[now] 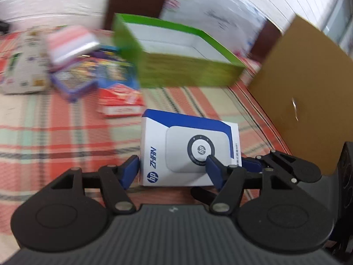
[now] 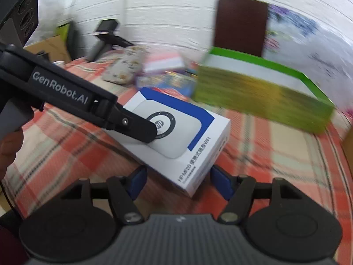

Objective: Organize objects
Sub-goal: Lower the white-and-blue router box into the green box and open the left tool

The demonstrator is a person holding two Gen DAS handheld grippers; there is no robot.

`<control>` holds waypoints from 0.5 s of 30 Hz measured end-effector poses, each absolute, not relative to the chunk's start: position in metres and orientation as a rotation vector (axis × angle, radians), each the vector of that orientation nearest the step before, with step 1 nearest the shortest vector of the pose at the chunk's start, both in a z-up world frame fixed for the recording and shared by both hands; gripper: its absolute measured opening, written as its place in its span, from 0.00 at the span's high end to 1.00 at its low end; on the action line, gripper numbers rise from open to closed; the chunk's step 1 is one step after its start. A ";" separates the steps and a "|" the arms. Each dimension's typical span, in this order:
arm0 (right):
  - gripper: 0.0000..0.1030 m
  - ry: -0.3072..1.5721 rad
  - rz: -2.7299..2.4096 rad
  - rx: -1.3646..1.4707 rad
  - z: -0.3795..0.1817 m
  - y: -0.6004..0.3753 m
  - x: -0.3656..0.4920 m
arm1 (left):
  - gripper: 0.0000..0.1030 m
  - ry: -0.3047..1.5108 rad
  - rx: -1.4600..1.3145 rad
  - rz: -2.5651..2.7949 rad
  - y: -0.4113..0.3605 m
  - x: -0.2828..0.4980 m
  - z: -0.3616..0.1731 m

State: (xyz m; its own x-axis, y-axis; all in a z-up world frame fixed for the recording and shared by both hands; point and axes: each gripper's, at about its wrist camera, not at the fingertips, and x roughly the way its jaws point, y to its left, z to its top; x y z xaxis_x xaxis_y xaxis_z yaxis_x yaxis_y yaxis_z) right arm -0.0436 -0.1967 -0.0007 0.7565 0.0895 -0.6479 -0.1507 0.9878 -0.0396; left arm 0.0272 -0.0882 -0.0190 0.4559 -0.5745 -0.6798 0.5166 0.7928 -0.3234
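Note:
A white and blue HP box [image 1: 189,150] [image 2: 174,137] is held just above the plaid tablecloth. My left gripper [image 1: 173,167] is shut on it, one blue pad on its left edge and one on its top face; its arm shows in the right wrist view [image 2: 92,106]. My right gripper [image 2: 178,181] is open, its jaws astride the box's near corner without touching. Beyond stands an open green box [image 1: 183,53] [image 2: 264,90] with a white inside.
A pile of small packages [image 1: 72,66] [image 2: 154,70] lies at the back left of the tablecloth [image 1: 55,137]. A brown cardboard sheet [image 1: 308,101] stands on the right. A dark chair back [image 2: 240,24] and a white wall are behind the table.

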 end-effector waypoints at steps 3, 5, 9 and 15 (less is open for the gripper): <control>0.07 0.690 0.068 -0.070 -0.007 -0.217 -0.055 | 0.15 0.901 -0.026 -0.712 -0.117 0.031 -0.030; 0.09 0.701 0.070 -0.078 -0.012 -0.221 -0.053 | 0.12 0.893 -0.015 -0.708 -0.126 0.033 -0.033; 0.27 0.659 0.069 -0.087 -0.009 -0.219 -0.046 | 0.23 0.880 0.000 -0.695 -0.136 0.039 -0.019; 0.30 0.431 0.003 -0.132 0.032 -0.234 -0.024 | 0.23 0.628 0.092 -0.707 -0.156 0.058 0.040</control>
State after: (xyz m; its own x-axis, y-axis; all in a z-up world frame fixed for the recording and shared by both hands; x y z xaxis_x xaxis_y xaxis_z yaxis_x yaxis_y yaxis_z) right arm -0.0242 -0.2336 0.0317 0.9087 -0.0250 -0.4167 -0.0310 0.9914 -0.1271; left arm 0.0584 -0.1557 0.0397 0.5855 -0.5790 -0.5674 0.6324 0.7642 -0.1273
